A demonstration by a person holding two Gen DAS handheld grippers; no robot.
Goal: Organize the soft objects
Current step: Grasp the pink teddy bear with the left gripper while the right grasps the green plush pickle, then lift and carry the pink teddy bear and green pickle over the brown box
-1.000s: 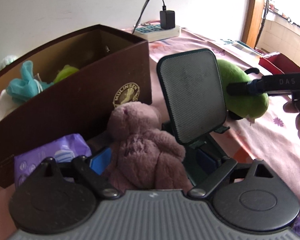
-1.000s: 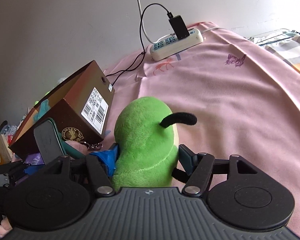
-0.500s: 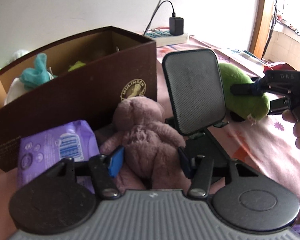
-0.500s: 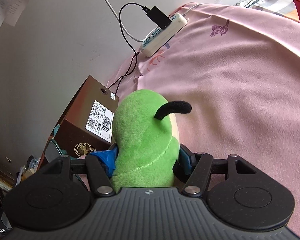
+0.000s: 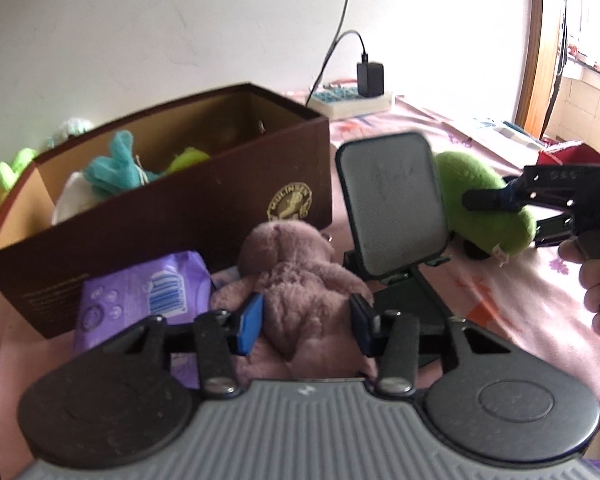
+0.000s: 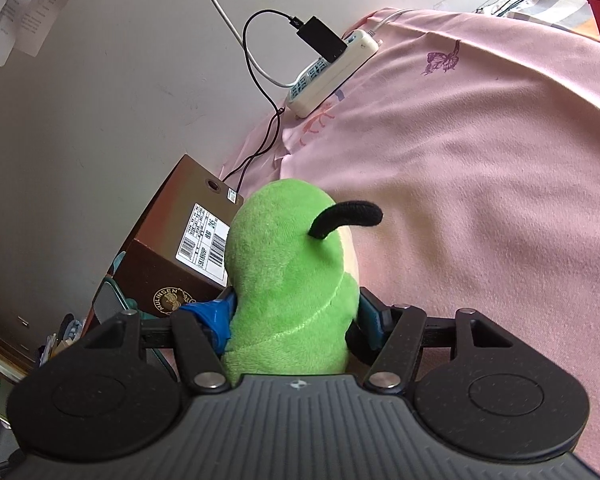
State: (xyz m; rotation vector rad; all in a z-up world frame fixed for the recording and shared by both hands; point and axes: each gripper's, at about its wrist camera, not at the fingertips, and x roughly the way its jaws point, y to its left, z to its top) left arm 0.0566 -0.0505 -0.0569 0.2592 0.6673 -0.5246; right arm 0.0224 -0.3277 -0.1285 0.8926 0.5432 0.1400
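My left gripper [image 5: 305, 323] is shut on a mauve teddy bear [image 5: 296, 280] and holds it just in front of the open brown box [image 5: 220, 208]. The box holds a teal cloth [image 5: 116, 168] and a lime green soft item [image 5: 188, 158]. My right gripper [image 6: 294, 318] is shut on a green plush toy [image 6: 288, 272] with a black stalk, lifted off the pink cloth. In the left wrist view the green plush [image 5: 480, 204] and right gripper [image 5: 496, 214] show at the right, behind a phone stand [image 5: 392, 208].
A purple packet [image 5: 140, 300] lies against the box front. A white power strip [image 6: 332, 74] with a black charger sits by the wall. A pink cloth [image 6: 480, 180] covers the table. Green soft items [image 5: 8, 176] lie left of the box. A red container [image 5: 568, 154] stands far right.
My left gripper has closed on the mauve bear and drawn it back and up from the box. My right gripper has lifted and tilted with the green plush held.
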